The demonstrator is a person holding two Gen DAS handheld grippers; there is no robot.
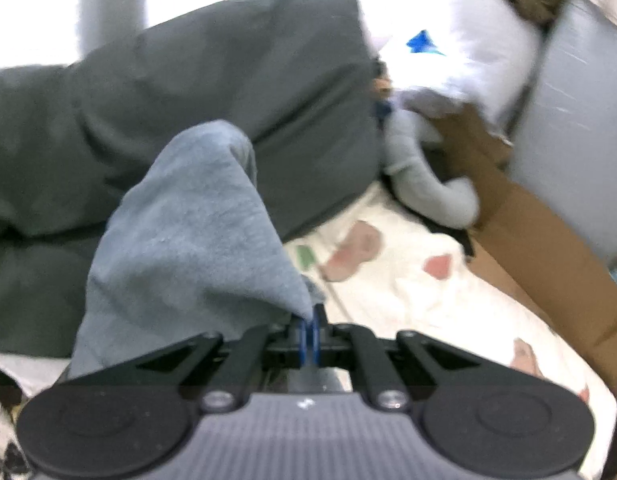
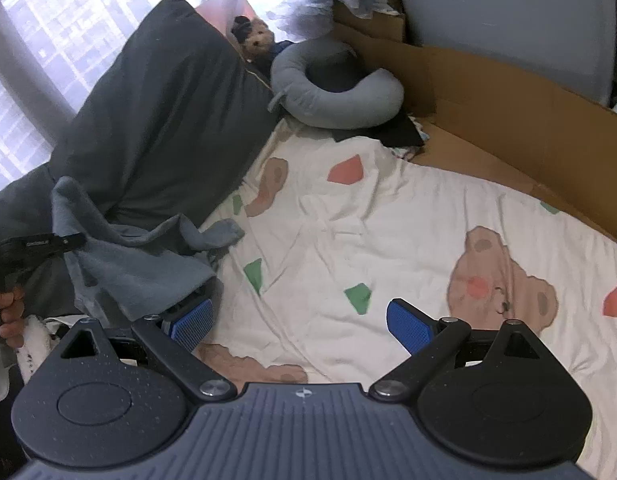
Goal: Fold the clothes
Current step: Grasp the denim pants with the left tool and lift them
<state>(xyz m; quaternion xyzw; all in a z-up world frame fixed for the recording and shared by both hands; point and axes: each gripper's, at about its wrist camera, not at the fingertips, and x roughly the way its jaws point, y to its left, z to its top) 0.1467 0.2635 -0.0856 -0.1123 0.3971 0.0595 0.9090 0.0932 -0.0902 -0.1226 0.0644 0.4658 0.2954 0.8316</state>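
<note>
Crumpled grey garment (image 1: 188, 232), long axis away.

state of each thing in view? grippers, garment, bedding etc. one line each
left gripper: shut on the grey-blue garment, pinching an edge.
right gripper: open, nothing between its fingers.
grey-blue garment: unfolded, crumpled, partly lifted, draped against the dark pillow.
dark pillow: propped up by the window.
bear-print sheet: spread on the bed, wrinkled.
grey neck pillow: lying curled at the bed's head.
cardboard: standing along the bed edge.
</note>
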